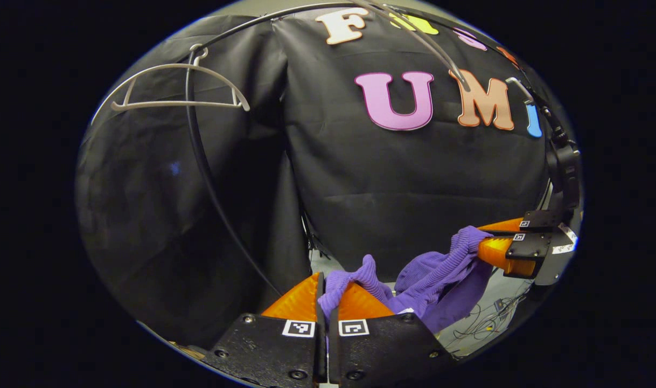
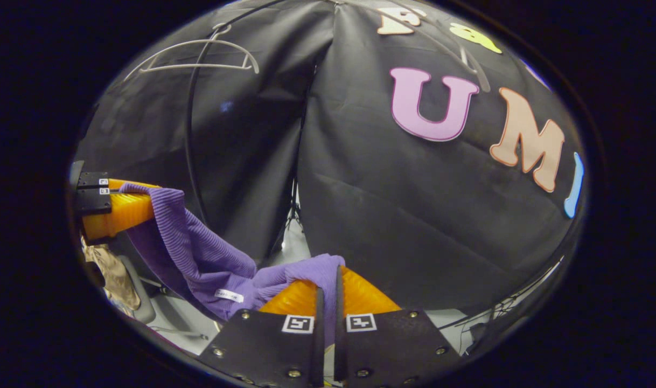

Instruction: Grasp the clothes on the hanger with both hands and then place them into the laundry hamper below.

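Garment: a purple ribbed knit top (image 1: 441,275) sags between both tools, left tool (image 1: 327,291) and right tool (image 2: 328,280) each pinching an end; the bare hanger (image 1: 180,89) hangs above, so the hamper presumably lies straight down.

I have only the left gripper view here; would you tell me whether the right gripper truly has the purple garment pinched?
Observer: Yes. In the right gripper view, the purple garment runs into the narrow slit between the right gripper fingers.
Operator: How does my left gripper look from there?
Observer: The left gripper is at the left edge. Fabric comes out over its fingers and sags towards the right gripper.
Operator: Is anything beneath it?
Observer: A tan crumpled thing shows just under the left gripper; I cannot tell what it is.
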A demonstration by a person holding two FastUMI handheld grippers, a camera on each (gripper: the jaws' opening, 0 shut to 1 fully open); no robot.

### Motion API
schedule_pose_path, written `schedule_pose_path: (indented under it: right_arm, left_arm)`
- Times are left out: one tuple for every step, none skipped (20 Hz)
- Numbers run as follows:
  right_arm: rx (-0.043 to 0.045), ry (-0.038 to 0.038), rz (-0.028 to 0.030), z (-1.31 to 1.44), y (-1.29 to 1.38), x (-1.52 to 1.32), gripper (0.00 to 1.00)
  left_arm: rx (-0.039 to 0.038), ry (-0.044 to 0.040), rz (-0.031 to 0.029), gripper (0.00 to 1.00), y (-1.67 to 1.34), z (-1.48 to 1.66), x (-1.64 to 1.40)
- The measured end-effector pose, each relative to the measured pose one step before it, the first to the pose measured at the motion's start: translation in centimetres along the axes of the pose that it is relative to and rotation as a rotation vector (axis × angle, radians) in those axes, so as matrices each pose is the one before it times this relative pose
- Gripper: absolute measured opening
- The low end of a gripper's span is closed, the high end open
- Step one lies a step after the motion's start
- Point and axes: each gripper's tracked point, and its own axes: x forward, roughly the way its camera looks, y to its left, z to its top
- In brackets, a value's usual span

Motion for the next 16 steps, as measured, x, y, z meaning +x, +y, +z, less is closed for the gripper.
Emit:
schedule_pose_path:
  right_arm:
    - [-0.0034, 0.01449, 0.00438, -0.644, 0.271, 0.107, 0.08]
    - [-0.00254, 0.01507, 0.00514, -0.749, 0.285, 0.18, 0.08]
    - [-0.00377, 0.01379, 0.00701, -0.58, 0.243, 0.232, 0.08]
    - [-0.00399, 0.01393, 0.00713, -0.572, 0.337, 0.201, 0.07]
    - [-0.00412, 0.01337, 0.00719, -0.527, 0.232, 0.059, 0.07]
    - [-0.00411, 0.01146, 0.0059, -0.581, 0.266, 0.065, 0.05]
    - [-0.0024, 0.01224, 0.00481, -0.462, 0.235, 0.122, 0.08]
    - [0.00124, 0.01257, 0.00642, -0.457, 0.068, 0.109, 0.08]
    - [0.00426, 0.01353, 0.00619, -0.45, 0.165, 0.133, 0.08]
    - [0.00384, 0.01665, 0.00446, -0.709, 0.209, 0.244, 0.08]
    - [0.00399, 0.01751, 0.00344, -0.563, 0.137, 0.089, 0.08]
    - [0.00499, 0.01576, 0.00338, -0.463, 0.239, 0.048, 0.08]
    - [0.00578, 0.01678, 0.00263, -0.435, 0.065, 0.052, 0.08]
    - [0.0058, 0.01713, 0.00402, -0.6, 0.111, 0.074, 0.08]
    - [0.00471, 0.01961, 0.00313, -0.713, 0.062, 0.051, 0.08]
    - [0.0042, 0.01805, 0.00287, -0.66, 0.127, 0.265, 0.08]
  left_arm:
    - [0.00022, 0.01287, -0.00171, 0.02, -0.013, -0.672, 0.262]
    - [0.00198, 0.0146, -0.00079, 0.02, -0.076, -0.689, 0.221]
    - [0.00207, 0.014, -0.00214, 0.02, -0.093, -0.584, 0.247]
    - [0.00128, 0.01609, -0.00053, 0.02, 0.034, -0.717, 0.233]
    - [-0.00099, 0.01834, -0.00207, 0.02, -0.053, -0.632, 0.169]
    - [-0.00299, 0.01967, -0.00358, 0.02, -0.063, -0.608, 0.168]
    - [-0.00454, 0.01531, -0.00358, 0.02, -0.088, -0.571, 0.249]
    - [-0.00438, 0.0117, -0.00146, 0.02, -0.047, -0.18, -0.015]
    - [-0.00231, 0.01266, -0.0005, 0.02, 0.027, -0.275, 0.089]
    - [-0.00175, 0.01568, 0.00021, 0.0, -0.043, -0.741, 0.152]
    - [-0.00232, 0.0194, -0.00062, 0.02, -0.044, -0.546, 0.139]
    - [-0.00402, 0.01493, -0.0012, 0.03, -0.025, -0.55, 0.028]
    - [-0.00524, 0.01583, -0.00239, 0.03, 0.001, -0.396, 0.054]
    - [-0.00469, 0.01759, -0.00193, 0.03, 0.101, -0.535, 0.08]
    - [-0.0051, 0.01911, -0.00204, 0.03, -0.003, -0.48, 0.145]
    - [-0.00527, 0.01774, -0.00238, 0.0, -0.081, -0.479, 0.076]
